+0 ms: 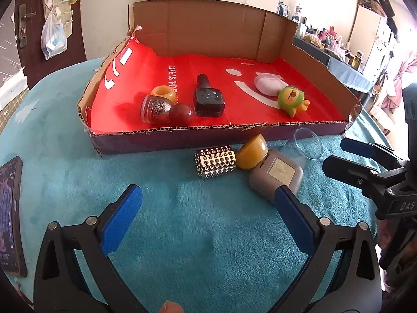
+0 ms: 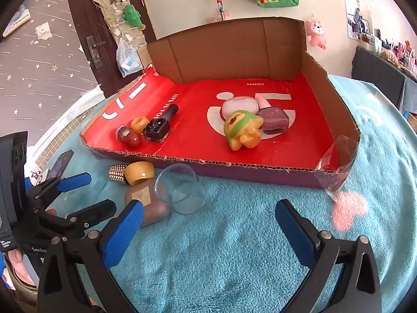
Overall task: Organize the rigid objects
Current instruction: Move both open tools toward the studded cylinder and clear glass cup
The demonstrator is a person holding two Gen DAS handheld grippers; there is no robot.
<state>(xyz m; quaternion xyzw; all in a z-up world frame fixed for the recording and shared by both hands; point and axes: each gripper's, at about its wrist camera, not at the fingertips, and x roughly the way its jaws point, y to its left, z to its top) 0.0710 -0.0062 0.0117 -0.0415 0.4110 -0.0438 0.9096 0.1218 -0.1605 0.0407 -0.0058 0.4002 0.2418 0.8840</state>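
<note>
Four things lie loose on the teal fleece [image 1: 182,221] of the worktop, just in front of the near wall of the cardboard tray [image 1: 182,137]: a studded gold cylinder [image 1: 215,161] on its side, a yellow cap [image 1: 252,155] touching it on the right, a grey-brown bottle [image 1: 276,175] lying against that cap, and a clear plastic cup [image 2: 179,189] tipped over at the far right of the group. Inside the tray, on its red liner [image 2: 198,130], a black nail-polish bottle [image 1: 208,99] lies beside a glittery ball [image 1: 156,109], a dark red ball [image 1: 181,113] and a yellow ring [image 1: 163,93] on the left. Over on the right sit a green-and-yellow figurine [image 1: 292,99], a pale pink case [image 1: 265,84] and a mauve bottle [image 2: 275,120]. The left claw [image 1: 208,203] hovers low over the fleece, spread wide and empty, its right finger in front of the grey-brown bottle. The right claw [image 2: 208,219] hangs wide and empty too, near the cup. At far left a phone [image 1: 10,216] lies on the fleece.
</note>
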